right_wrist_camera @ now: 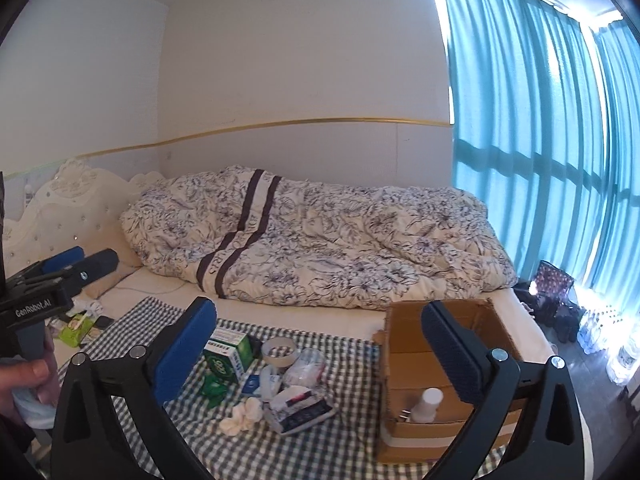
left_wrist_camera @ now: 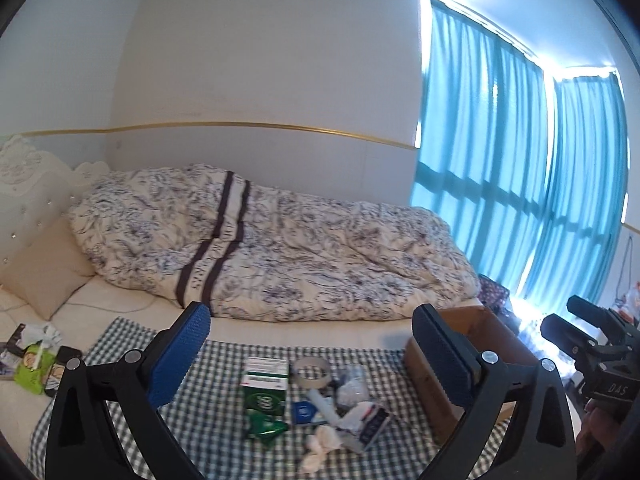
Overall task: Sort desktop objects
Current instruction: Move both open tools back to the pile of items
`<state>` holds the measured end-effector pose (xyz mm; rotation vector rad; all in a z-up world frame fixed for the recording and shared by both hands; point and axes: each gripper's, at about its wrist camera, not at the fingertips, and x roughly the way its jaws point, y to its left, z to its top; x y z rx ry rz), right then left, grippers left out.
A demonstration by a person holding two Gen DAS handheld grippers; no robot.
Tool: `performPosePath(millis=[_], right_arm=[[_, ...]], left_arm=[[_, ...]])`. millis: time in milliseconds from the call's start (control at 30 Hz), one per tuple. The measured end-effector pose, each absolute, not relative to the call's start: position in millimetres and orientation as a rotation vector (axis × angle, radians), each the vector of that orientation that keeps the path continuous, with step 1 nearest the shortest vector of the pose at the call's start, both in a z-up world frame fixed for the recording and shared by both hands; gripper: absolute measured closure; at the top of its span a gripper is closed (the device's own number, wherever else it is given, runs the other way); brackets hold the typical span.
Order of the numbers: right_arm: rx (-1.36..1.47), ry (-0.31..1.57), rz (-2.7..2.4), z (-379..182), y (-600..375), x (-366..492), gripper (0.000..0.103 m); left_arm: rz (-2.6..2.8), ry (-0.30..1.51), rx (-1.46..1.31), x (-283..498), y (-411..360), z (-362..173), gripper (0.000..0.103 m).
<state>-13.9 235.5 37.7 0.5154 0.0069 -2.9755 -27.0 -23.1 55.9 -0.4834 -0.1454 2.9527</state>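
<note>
Cardboard box [right_wrist_camera: 404,364] right of my right tool [right_wrist_camera: 320,350] holds one white bottle [right_wrist_camera: 427,399]; the pile around the green box [right_wrist_camera: 229,356] ahead remains unsorted. Both tools, left tool [left_wrist_camera: 310,354] included, gape empty.

**Bed layout: cloth, clutter, box**

Checked cloth [right_wrist_camera: 320,440] lies on the bed's [right_wrist_camera: 320,316] near edge. Cardboard box [right_wrist_camera: 404,364] sits at the cloth's right end; a bottle [right_wrist_camera: 426,400] stands inside it. Left of the box, mid-cloth clutter: carton [right_wrist_camera: 226,354] at the left, tape roll [right_wrist_camera: 279,351] just right of it, tissue wads [right_wrist_camera: 242,414] and a flat pack [right_wrist_camera: 300,408] nearer the front edge. Duvet [right_wrist_camera: 320,240] bunched behind, along the wall side. Tissue pack [left_wrist_camera: 34,368] off the cloth's left end.
</note>
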Motion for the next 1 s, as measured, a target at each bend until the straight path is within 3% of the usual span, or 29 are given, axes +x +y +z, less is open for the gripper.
performPosePath(millis=[600,1000], right_arm=[[0.667,0.185,-3.037,-14.2,171.7,-45.9,0.0],[0.928,0.153,-2.837,-90.4,133.8,-73.2,0.0]], left_arm=[[2.991,-0.154,-0.664,-44.8,-71.5,3.2,0.0],[2.955,-0.114,-0.843,-77.2,-74.0,-53.6,0.0]])
